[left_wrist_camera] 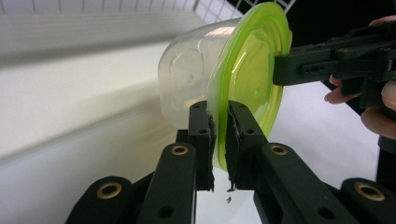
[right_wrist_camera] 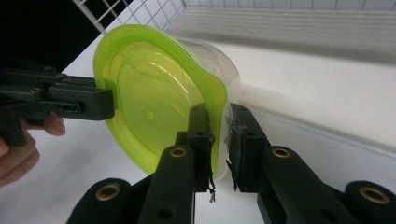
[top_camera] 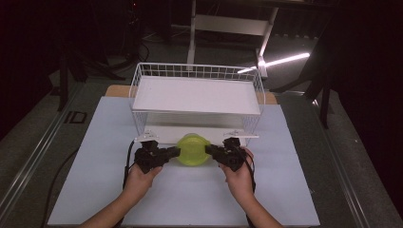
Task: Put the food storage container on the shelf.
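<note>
Both grippers, left gripper and right gripper, pinched the green-lidded container's rim at 9 and 3 o'clock; lifted, not yet on the wire rack.

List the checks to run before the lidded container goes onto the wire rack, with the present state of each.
1. Left tool shut on the green lid rim: ok.
2. Right tool shut on the opposite rim: ok.
3. Lid seated on the clear container: ok.
4. Container clear of the table: cannot tell.
5. Lower shelf of the wire rack free ahead: ok.
6. Container contents: cannot tell.
</note>
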Available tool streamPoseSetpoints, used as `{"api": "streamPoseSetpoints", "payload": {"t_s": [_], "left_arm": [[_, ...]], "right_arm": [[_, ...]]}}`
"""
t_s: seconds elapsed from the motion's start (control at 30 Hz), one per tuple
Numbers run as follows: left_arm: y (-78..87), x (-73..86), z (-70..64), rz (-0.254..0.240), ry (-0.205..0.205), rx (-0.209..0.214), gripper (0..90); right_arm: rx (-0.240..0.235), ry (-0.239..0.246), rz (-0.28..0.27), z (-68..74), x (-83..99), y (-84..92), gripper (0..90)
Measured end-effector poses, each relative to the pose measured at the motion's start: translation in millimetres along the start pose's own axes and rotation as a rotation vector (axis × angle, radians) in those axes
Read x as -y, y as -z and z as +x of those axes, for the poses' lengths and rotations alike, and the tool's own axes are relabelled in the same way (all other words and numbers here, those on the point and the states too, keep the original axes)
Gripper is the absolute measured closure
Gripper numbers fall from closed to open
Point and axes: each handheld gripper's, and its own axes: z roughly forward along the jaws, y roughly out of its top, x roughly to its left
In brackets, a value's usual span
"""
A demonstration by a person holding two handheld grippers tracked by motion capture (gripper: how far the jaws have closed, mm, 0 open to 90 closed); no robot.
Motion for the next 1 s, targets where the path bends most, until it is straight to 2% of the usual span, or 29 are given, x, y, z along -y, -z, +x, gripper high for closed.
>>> {"api": "streamPoseSetpoints", "payload": {"t_s": [0.23, 0.33, 0.47, 0.67, 0.73, 0.9, 1.0], "left_arm": [[-13.3, 2.8, 11.3, 0.013, 0.011, -0.023, 82.1], [-18.8, 3.6, 15.7, 0.022, 0.018, -0.037, 81.9], [-22.8, 2.4, 20.1, 0.031, 0.013, -0.046, 81.8], [-30.2, -0.3, 25.7, 0.045, 0.044, -0.072, 81.5], [-32.2, -1.2, 27.9, 0.05, 0.056, -0.067, 81.5], [-37.8, -3.9, 32.0, 0.058, 0.04, -0.082, 81.4], [-38.6, -6.3, 33.3, 0.041, 0.039, -0.077, 80.9]], "right_arm": [[0.031, -0.002, 0.019, -5.7, -1.9, -13.1, 80.0], [0.068, 0.028, 0.013, -4.5, -0.4, -18.0, 80.0], [0.068, 0.018, 0.021, -9.3, -0.5, -24.3, 80.0], [0.088, 0.011, 0.023, -12.4, -2.6, -32.4, 79.9], [0.091, 0.0, 0.029, -13.6, -3.3, -35.0, 79.8], [0.11, -0.001, 0.029, -17.4, -4.3, -41.5, 79.4], [0.119, 0.002, 0.022, -18.1, -5.2, -43.6, 78.8]]}}
